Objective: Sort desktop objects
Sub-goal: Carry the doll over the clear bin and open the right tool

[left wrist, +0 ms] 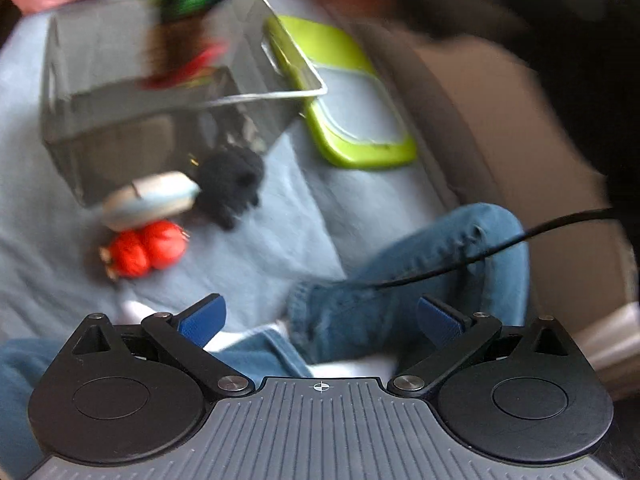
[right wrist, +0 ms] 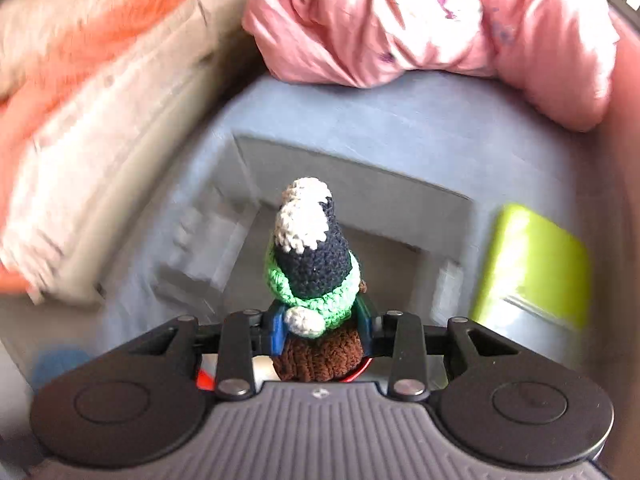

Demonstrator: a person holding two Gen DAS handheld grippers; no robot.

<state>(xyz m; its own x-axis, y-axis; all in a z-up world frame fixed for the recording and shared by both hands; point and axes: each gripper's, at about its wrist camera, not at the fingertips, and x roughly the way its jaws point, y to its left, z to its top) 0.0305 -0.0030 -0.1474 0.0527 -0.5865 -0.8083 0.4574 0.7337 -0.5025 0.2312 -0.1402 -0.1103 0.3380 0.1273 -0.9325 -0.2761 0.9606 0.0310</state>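
Your right gripper (right wrist: 322, 326) pinches the crocheted doll with grey-white cap, green scarf and brown body (right wrist: 310, 264), held above the grey translucent plastic bin (right wrist: 400, 188). You're mid-delivery: lower it inside, then release. Your left gripper (left wrist: 320, 314) hangs spread and empty, near the red knitted toy (left wrist: 146, 248)

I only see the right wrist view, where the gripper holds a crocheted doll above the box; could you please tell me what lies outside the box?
Observer: A red crochet toy, a pale blue computer mouse and a black crochet toy lie on the blue sheet, close by the box.
Operator: Is the left gripper carrying anything?
Observer: No, the left gripper is open and empty, above the person's jeans.
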